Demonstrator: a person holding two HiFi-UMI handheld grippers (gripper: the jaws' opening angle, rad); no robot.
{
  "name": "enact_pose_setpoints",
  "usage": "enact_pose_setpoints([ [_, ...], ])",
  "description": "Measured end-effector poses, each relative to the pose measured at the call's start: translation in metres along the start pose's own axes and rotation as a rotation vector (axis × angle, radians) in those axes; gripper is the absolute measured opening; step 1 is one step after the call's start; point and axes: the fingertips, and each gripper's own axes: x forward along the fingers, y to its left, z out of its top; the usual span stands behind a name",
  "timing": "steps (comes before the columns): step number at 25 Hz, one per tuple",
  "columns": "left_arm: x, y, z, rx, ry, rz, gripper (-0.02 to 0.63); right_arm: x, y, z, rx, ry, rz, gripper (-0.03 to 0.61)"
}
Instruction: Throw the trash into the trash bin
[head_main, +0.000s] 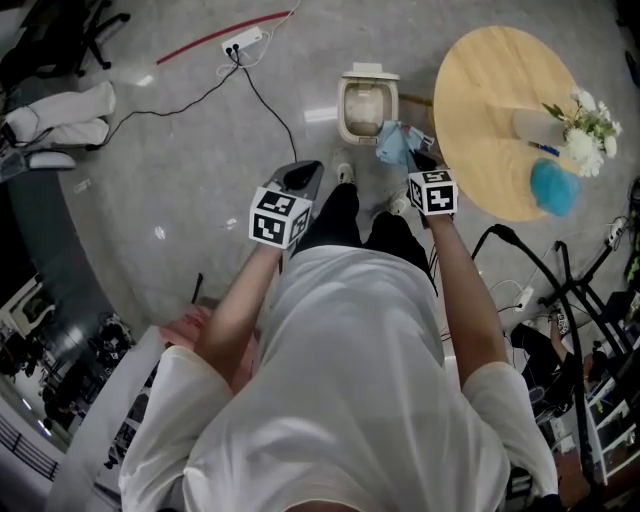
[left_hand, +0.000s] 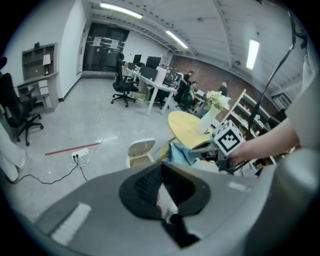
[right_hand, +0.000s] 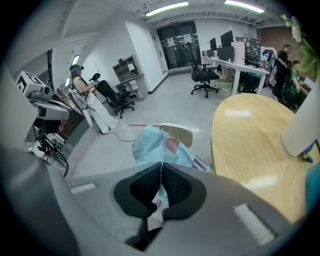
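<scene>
Head view: at top centre, the right gripper (head_main: 418, 156) holds a crumpled light-blue plastic wrapper (head_main: 393, 143) beside the open cream plastic trash bin (head_main: 365, 108).

Left gripper view: the left gripper (left_hand: 161, 172) has its jaws closed, pinching a small white paper scrap (left_hand: 166, 202) at lower centre.

Right gripper view: the jaws are pressed together on the wrapper.

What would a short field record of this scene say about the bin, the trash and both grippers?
trash bin: on the floor, lid up, beside the round table
right gripper: shut on a light blue wrapper, close to the bin's rim in the head view
left gripper: jaws together, apparently pinching a white scrap
bin contents: cannot tell
</scene>
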Motion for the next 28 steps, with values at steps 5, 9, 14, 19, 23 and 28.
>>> enact_pose_setpoints([
  [5, 0.0, 0.015, -0.004, -0.014, 0.0, 0.013, 0.005, 0.017, 0.007, 0.003, -0.008, 0.022, 0.015, 0.002],
  [9, 0.002, 0.026, -0.006, -0.027, -0.011, 0.027, 0.005, 0.031, 0.012, 0.005, -0.021, 0.038, 0.029, 0.002],
  [14, 0.005, 0.038, -0.013, -0.041, -0.014, 0.036, 0.005, 0.045, 0.017, 0.003, -0.028, 0.057, 0.046, 0.002],
  [19, 0.014, 0.055, -0.021, -0.057, -0.005, 0.049, 0.005, 0.062, 0.014, 0.004, -0.031, 0.068, 0.051, 0.002],
  [23, 0.019, 0.062, -0.027, -0.063, 0.003, 0.055, 0.005, 0.073, 0.013, 0.0, -0.026, 0.076, 0.054, 0.002],
  [28, 0.033, 0.068, -0.029, -0.067, -0.002, 0.061, 0.005, 0.091, 0.004, -0.005, -0.012, 0.086, 0.053, 0.002],
])
